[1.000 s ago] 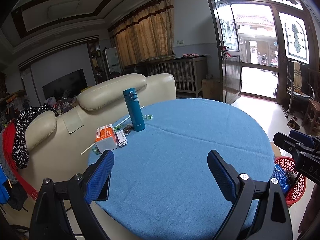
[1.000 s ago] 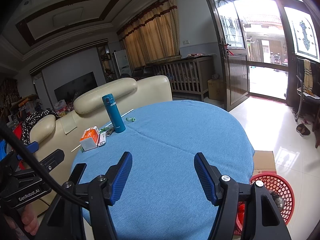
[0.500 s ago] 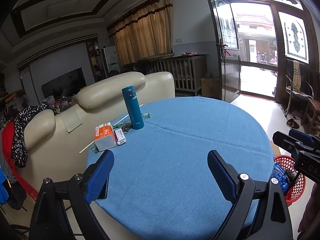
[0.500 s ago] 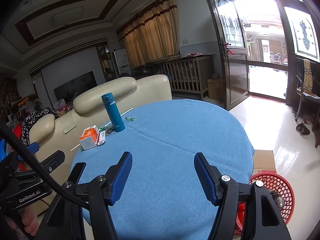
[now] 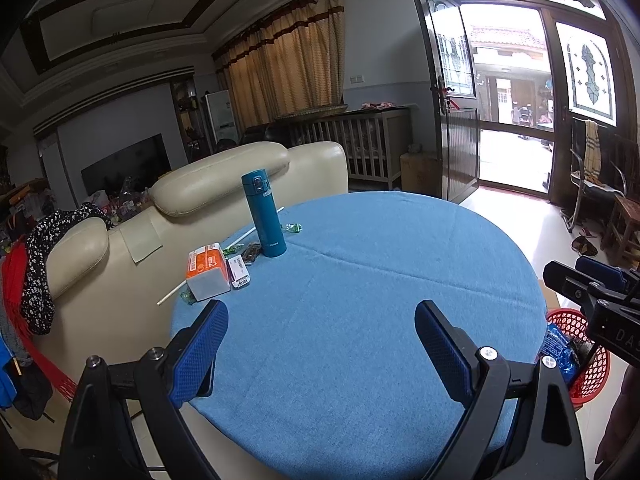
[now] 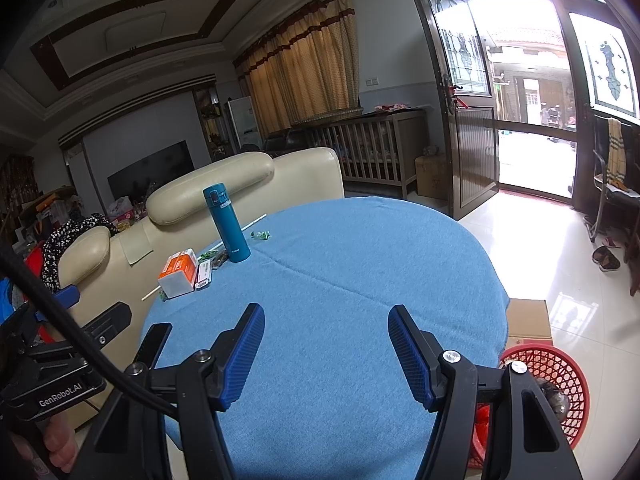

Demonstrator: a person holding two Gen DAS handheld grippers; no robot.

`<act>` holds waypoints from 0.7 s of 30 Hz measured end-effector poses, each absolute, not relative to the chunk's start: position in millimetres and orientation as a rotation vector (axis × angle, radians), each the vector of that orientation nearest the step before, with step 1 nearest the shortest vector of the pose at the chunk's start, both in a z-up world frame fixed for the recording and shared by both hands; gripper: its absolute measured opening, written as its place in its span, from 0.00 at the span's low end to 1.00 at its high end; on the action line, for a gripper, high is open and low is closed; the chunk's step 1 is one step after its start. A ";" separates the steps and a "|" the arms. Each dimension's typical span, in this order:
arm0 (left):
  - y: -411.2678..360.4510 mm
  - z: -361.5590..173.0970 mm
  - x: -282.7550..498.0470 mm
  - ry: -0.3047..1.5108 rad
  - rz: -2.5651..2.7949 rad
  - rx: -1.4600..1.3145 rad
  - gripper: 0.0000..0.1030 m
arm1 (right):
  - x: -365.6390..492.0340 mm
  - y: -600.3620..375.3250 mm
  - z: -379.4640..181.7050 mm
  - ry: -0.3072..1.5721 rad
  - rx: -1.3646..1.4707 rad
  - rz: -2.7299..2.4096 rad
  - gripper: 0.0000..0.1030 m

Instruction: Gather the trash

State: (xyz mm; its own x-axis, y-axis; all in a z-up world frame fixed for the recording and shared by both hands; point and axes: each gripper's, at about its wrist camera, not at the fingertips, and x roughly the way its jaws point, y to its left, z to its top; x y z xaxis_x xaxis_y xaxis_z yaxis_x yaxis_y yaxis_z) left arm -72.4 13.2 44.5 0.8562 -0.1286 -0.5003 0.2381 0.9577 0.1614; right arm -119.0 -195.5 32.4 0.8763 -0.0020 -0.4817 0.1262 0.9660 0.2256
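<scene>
- Far left, past table edge: cream leather sofa w/ dark floral garment draped over its arm.
- Left rim of round table w/ blue cloth: orange-and-white box, white labelled packet touching its right side, green candy wrappers + dark wrapper just behind.
- Thin white stick runs diagonally behind those, one end poking off table edge.
- Teal thermos bottle upright, just right of the wrappers; another green wrapper beside it on the right.
- We hold left gripper over near table edge, jaws spread wide, nothing between them.
- Right gripper hovers likewise, jaws about half apart, nothing gripped; blue pads clear of cloth.
- Far right, on floor below table rim: red mesh basket w/ trash already in it, incl. blue packet; flat cardboard lies just behind it.
- Trash on table is well apart from both grippers.
</scene>
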 end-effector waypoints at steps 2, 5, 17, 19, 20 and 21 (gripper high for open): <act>13.3 44.3 -72.4 0.509 -0.197 0.221 0.92 | -118.7 -195.6 32.7 0.500 0.256 -0.067 0.66; 13.4 43.6 -72.7 0.511 -0.198 0.221 0.92 | -118.8 -195.6 32.7 0.500 0.255 -0.067 0.66; 12.5 44.4 -74.5 0.514 -0.202 0.223 0.92 | -118.8 -195.5 31.8 0.501 0.255 -0.068 0.66; 12.2 44.7 -74.8 0.513 -0.201 0.225 0.92 | -119.3 -195.5 31.5 0.501 0.255 -0.067 0.66; 12.3 44.8 -74.9 0.513 -0.202 0.225 0.92 | -119.2 -195.5 31.5 0.502 0.255 -0.067 0.66; 12.2 44.7 -74.7 0.514 -0.203 0.223 0.92 | -119.5 -195.6 31.4 0.501 0.255 -0.067 0.66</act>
